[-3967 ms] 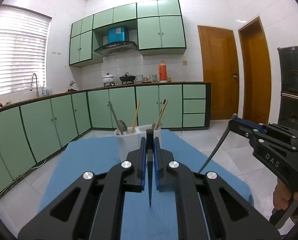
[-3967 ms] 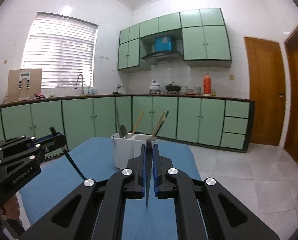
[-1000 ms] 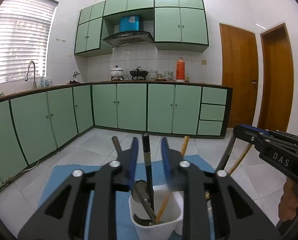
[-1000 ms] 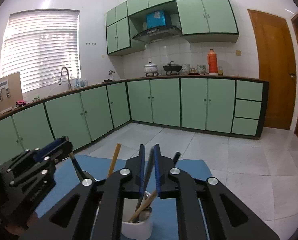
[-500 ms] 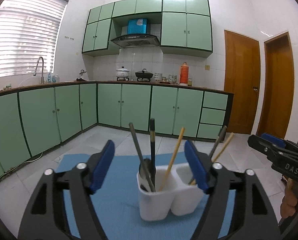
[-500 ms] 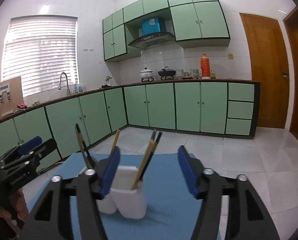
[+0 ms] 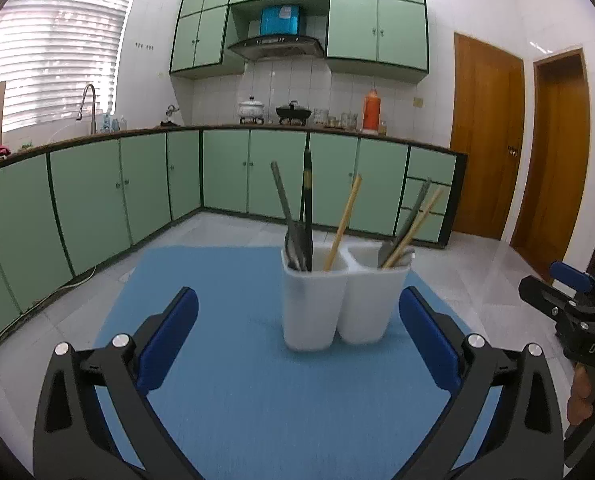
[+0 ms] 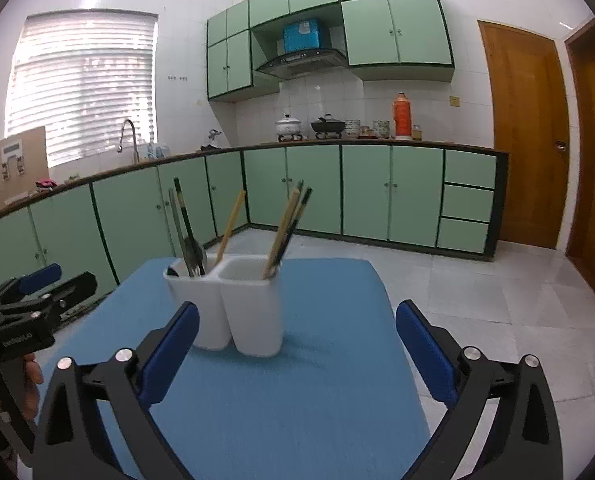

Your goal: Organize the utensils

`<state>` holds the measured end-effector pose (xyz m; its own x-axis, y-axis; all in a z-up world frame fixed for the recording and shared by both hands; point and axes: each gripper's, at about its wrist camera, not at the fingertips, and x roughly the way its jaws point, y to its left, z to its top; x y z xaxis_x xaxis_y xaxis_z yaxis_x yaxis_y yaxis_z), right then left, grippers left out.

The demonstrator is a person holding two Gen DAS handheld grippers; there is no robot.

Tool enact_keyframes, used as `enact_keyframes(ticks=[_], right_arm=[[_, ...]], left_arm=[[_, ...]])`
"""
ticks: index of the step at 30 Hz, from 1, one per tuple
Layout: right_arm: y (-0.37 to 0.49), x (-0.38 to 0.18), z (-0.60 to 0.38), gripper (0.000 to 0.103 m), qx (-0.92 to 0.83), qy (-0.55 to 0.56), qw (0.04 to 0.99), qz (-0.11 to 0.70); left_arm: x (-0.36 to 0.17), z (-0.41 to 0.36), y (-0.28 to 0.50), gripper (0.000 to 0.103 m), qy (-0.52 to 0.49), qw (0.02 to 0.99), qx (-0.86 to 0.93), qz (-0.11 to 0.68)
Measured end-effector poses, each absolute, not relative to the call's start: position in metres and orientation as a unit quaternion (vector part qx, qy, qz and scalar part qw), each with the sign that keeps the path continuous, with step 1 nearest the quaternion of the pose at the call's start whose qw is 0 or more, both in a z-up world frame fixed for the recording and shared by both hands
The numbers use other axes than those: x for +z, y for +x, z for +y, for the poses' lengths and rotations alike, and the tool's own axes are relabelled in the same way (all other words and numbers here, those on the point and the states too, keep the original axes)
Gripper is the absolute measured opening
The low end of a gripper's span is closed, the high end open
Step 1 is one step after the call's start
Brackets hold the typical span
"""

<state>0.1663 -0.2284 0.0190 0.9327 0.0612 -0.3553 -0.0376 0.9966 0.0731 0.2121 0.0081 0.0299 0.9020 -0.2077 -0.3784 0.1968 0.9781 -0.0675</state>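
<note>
Both grippers, the left gripper (image 7: 297,344) and right gripper (image 8: 297,352), had just been opening and stood wide and empty, apparently after drop-offs; the white utensil holder (image 7: 343,300) sat mid-frame on the blue mat (image 7: 225,280), utensils sorted inside.

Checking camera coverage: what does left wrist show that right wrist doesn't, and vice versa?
Left wrist only: the right gripper at the right edge, and a second doorway in full.
Right wrist only: the left gripper at the left edge, and a board on the counter by the window.
Both: the white holder with utensils in its two compartments on the blue mat, green cabinets, and empty, wide-open jaws, which have just been opening.
</note>
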Motion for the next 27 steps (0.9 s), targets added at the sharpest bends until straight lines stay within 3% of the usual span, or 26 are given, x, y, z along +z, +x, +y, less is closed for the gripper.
enact_keyframes(ticks=[13, 27], right_arm=[[0.127, 0.001, -0.219, 0.097, 0.059, 0.046, 0.966, 0.246], [0.105, 0.033, -0.208, 0.097, 0.075, 0.036, 0.968, 0.239]], left_arm=[[0.016, 0.009, 0.159, 0.098, -0.013, 0.964, -0.113, 0.242], [0.037, 0.009, 0.123, 0.098, -0.005, 0.967, -0.103, 0.233]])
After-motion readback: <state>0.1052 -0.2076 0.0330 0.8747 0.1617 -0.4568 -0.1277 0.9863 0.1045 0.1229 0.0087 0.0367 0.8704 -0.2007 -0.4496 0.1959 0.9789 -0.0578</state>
